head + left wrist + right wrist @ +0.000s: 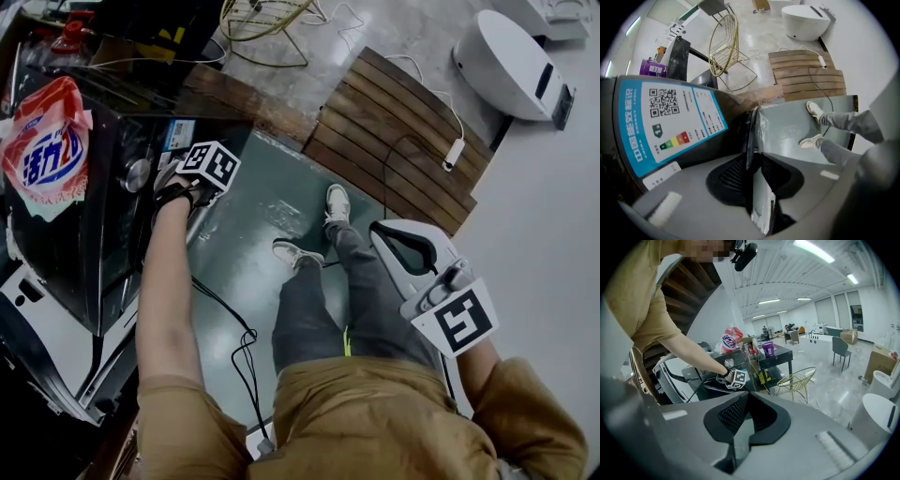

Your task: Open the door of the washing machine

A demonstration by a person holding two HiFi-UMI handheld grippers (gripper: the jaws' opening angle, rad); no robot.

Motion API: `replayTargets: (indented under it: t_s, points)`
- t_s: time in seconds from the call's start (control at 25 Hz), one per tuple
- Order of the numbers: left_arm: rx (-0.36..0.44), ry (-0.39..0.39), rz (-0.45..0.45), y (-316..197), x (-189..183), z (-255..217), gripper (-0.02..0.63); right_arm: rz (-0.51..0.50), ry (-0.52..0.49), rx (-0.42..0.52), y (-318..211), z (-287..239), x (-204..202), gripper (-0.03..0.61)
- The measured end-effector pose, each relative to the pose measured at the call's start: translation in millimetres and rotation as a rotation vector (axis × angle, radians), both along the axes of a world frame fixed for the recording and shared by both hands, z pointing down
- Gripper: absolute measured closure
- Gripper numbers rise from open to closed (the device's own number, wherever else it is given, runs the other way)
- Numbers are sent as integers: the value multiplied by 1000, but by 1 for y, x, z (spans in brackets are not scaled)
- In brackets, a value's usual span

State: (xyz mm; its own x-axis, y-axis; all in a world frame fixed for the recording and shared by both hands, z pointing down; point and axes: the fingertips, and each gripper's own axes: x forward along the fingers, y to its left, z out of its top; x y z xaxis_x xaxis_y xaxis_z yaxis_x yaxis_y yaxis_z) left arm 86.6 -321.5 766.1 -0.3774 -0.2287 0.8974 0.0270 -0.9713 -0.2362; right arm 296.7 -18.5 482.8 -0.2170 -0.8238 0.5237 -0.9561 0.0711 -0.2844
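Large open room, polished pale floor. A brown slatted wooden panel (394, 141) lies on it, with a gold wire chair (724, 51) and a white rounded appliance (502, 61) farther off. A grey-green floor mat (248, 244) sits under the person's white shoes (337, 202).

Dark front-loading washing machine (84, 244) at left edge of head view, partly cut off by the frame. Red, white and blue detergent bag (47, 150) on top. Blue-bordered energy label (670, 122) on its casing, print too small to read.

Left gripper (756, 161): jaws pressed together on the thin dark edge of the washing machine's door (752, 136), which runs straight between them. Head view shows only its marker cube and the hand; the jaw tips are hidden there. Cannot tell how far the door stands from the casing.

Right gripper (743, 425): jaws together, nothing between them, held by the person's right side, well apart from the machine.

Black cable (246, 352) trails over the mat; its ends are out of sight.
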Motion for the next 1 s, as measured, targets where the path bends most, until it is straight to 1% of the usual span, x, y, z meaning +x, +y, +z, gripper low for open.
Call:
replayTargets:
  t_s: [0.12,0.32,0.4,0.44,0.48,0.56,0.6,0.68,0.88,0.92,1.0]
  points:
    - [-7,2,3,1,2,1,460,4,5,7,-6,-1,1,574]
    - [11,-50,41,-2,-1,9,449,11,-4,46,-16,-13,-8,574]
    - [15,-38,39,-1,-1,7,451,13,-9,45,-11,-15,-12,574]
    - [-2,-27,38,5,0,6,451,13,-11,35,-8,-14,-14,574]
    - [-42,-12,39,15,4,6,455,16,-15,24,-5,-12,-16,574]
    - [-152,43,62,56,20,14,469,26,-18,16,-2,-9,-17,574]
    - [-187,72,87,79,26,20,469,25,-15,21,-3,-9,-18,574]
    - [-197,94,148,110,27,29,466,13,-11,28,-2,-12,-21,574]
    - [-179,112,206,128,29,26,469,-3,1,24,8,-12,-19,574]
    - [-189,116,206,133,29,26,468,-9,1,29,7,-13,-21,574]
    - [-217,125,174,143,27,25,465,-31,-3,38,6,-17,-26,574]
